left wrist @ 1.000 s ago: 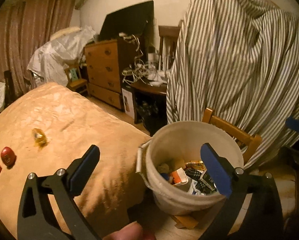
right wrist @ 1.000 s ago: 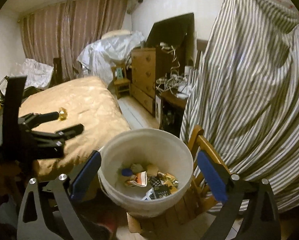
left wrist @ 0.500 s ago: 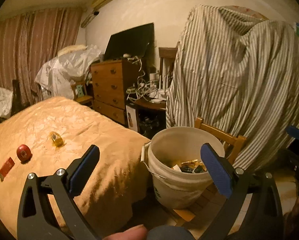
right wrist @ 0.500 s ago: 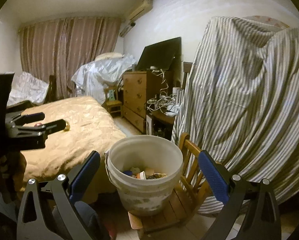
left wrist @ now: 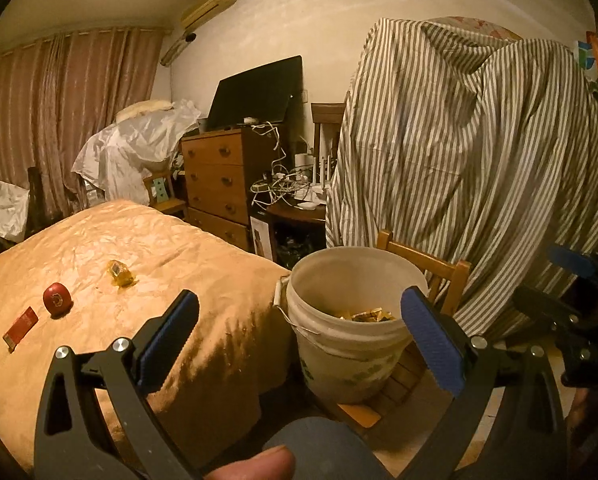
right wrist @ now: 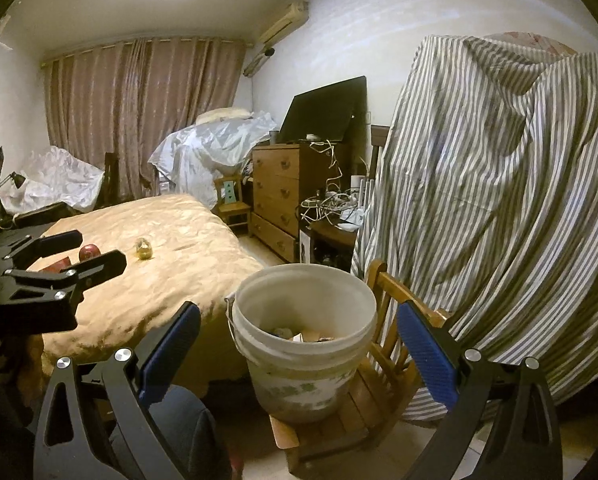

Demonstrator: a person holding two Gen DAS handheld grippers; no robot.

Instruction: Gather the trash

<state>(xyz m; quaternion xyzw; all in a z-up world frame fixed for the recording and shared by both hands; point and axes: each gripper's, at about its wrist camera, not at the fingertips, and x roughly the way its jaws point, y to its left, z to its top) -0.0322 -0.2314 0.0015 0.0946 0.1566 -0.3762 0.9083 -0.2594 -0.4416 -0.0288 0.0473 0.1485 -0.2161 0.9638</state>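
Observation:
A white bucket (left wrist: 351, 332) holding several scraps of trash stands on a small wooden chair (left wrist: 431, 264) beside the bed (left wrist: 147, 240). On the bedspread lie a yellow wrapper (left wrist: 119, 273), a red round item (left wrist: 57, 299) and a flat red packet (left wrist: 20, 328). My left gripper (left wrist: 299, 332) is open and empty, held back from the bucket. My right gripper (right wrist: 299, 336) is open and empty, also back from the bucket (right wrist: 305, 336). The left gripper (right wrist: 87, 252) also shows at the left of the right wrist view, over the bed.
A striped sheet (left wrist: 471, 168) drapes over something tall behind the chair. A wooden dresser (left wrist: 219, 184) with a dark screen (left wrist: 259, 92) stands at the wall, beside a low table with cables (left wrist: 291, 192). Curtains (left wrist: 59, 120) hang at the far left.
Both grippers have pulled up and back from the bucket, which now looks smaller and lower. The red packet and red round item have come fully into the left view.

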